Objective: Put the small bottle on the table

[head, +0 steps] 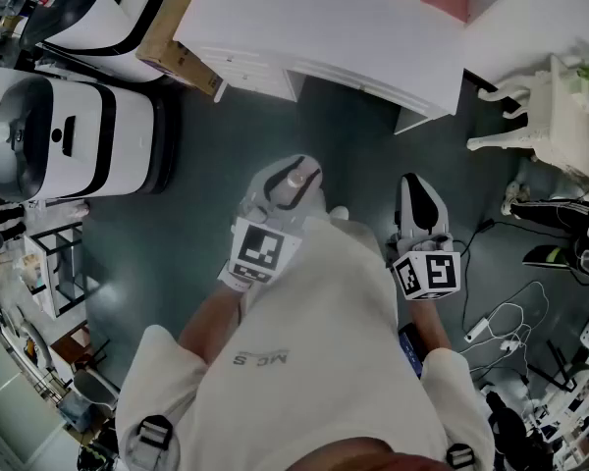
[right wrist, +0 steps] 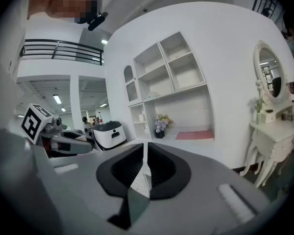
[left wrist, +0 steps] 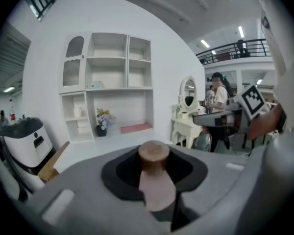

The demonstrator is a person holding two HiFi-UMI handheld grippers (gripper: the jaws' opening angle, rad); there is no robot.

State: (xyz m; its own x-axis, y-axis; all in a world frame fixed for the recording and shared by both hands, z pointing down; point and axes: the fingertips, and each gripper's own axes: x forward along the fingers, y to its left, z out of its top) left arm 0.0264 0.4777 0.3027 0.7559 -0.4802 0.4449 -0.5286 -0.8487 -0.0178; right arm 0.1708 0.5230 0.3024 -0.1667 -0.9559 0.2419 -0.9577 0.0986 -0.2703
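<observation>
Your left gripper (head: pixel 285 186) pinches the small bottle (left wrist: pixel 156 185), probably light and slick, below its cap, short of the tabletop (head: pixel 373 18); right gripper (right wrist: pixel 146 153) is closed, empty.

small bottle (left wrist: pixel 156 177) base hidden (between jaws), table (head: pixel 304 18) cropped above
</observation>
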